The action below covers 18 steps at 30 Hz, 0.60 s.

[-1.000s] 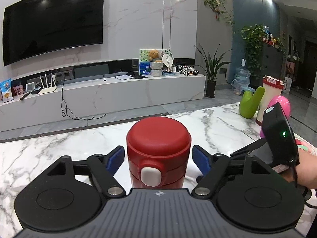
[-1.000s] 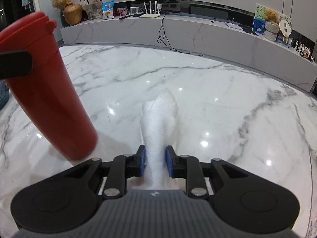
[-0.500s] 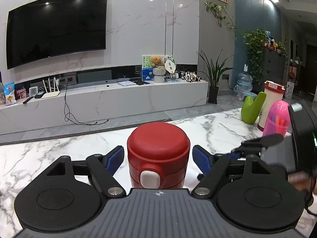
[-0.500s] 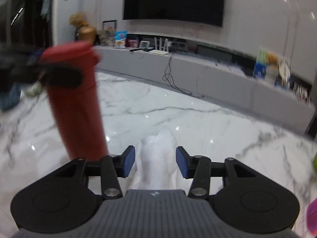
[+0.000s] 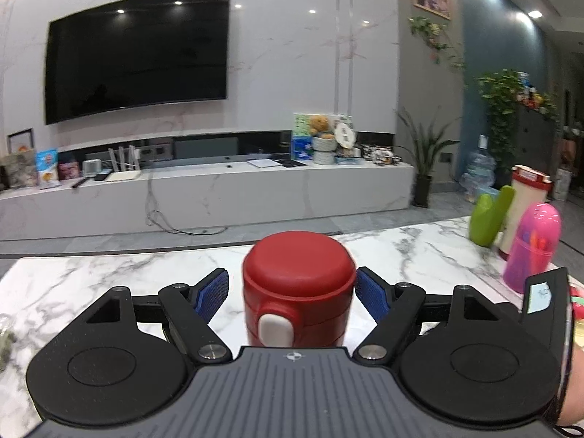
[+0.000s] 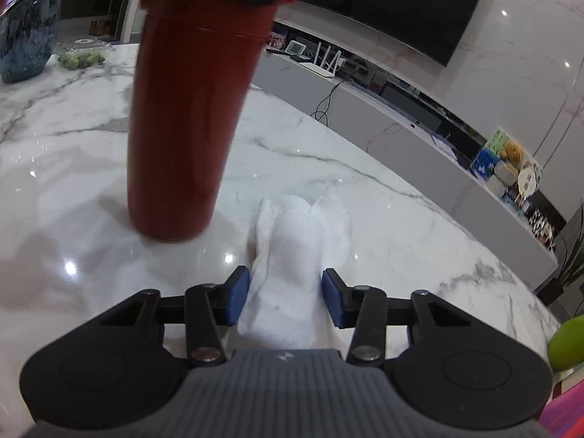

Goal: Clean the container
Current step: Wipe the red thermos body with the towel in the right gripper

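Note:
A tall red bottle (image 6: 182,116) stands upright on the white marble table (image 6: 401,226). Its round red lid with a white button (image 5: 297,288) sits between the blue pads of my left gripper (image 5: 292,294). That gripper is open, with a small gap showing on the left side of the lid. A crumpled white cloth (image 6: 299,244) lies on the table just right of the bottle's base. My right gripper (image 6: 286,301) is open, one pad on each side of the cloth's near end. The near part of the cloth is hidden under the gripper body.
At the table's right end stand a pink pen holder (image 5: 533,252), a green object (image 5: 489,219) and a white jug with a red lid (image 5: 525,197). A blue vase (image 6: 25,36) and a clear box of green fruit (image 6: 82,54) sit at the left end.
My right gripper has opened and let go of the cloth, which now rests on the table, and has swung closer to the bottle. The left gripper stays open around the lid.

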Available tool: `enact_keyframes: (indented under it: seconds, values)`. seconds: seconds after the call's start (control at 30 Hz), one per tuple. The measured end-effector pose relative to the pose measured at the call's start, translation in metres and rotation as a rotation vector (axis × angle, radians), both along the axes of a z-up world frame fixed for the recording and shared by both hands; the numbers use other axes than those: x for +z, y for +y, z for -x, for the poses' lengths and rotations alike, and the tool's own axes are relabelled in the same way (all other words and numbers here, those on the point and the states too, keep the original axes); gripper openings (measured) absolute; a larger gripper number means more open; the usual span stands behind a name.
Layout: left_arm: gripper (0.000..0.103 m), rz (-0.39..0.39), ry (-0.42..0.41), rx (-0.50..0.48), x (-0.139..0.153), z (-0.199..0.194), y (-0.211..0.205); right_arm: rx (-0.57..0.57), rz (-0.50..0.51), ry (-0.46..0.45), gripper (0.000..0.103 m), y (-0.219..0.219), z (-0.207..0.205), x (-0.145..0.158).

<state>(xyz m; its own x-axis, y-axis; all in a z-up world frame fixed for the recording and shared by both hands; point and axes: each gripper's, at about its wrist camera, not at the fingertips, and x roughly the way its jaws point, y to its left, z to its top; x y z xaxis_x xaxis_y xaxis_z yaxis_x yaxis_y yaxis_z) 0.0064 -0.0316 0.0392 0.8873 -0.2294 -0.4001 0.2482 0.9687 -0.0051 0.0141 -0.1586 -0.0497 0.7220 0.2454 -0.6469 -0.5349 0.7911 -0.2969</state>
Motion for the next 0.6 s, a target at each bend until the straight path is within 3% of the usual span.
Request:
enact_keyframes:
  seconds: [0.1, 0.2, 0.27, 0.4, 0.6]
  values:
    - [0.075, 0.003, 0.001, 0.009, -0.001, 0.001, 0.0, -0.026, -0.05, 0.052, 0.028, -0.012, -0.011, 0.002]
    - [0.067, 0.001, -0.001, -0.005, -0.001, 0.002, 0.0, -0.078, -0.178, 0.127, 0.024, -0.03, -0.022, 0.01]
    - [0.062, -0.005, -0.003, -0.02, -0.001, 0.002, 0.0, -0.116, -0.298, 0.169, 0.024, -0.044, -0.03, 0.019]
    - [0.062, -0.007, 0.0, -0.057, 0.0, 0.001, 0.003, -0.14, -0.574, 0.214, 0.024, -0.069, -0.036, 0.045]
    - [0.062, -0.011, 0.004, -0.113, 0.0, -0.002, 0.008, -0.085, -0.927, 0.286, 0.024, -0.089, -0.032, 0.062]
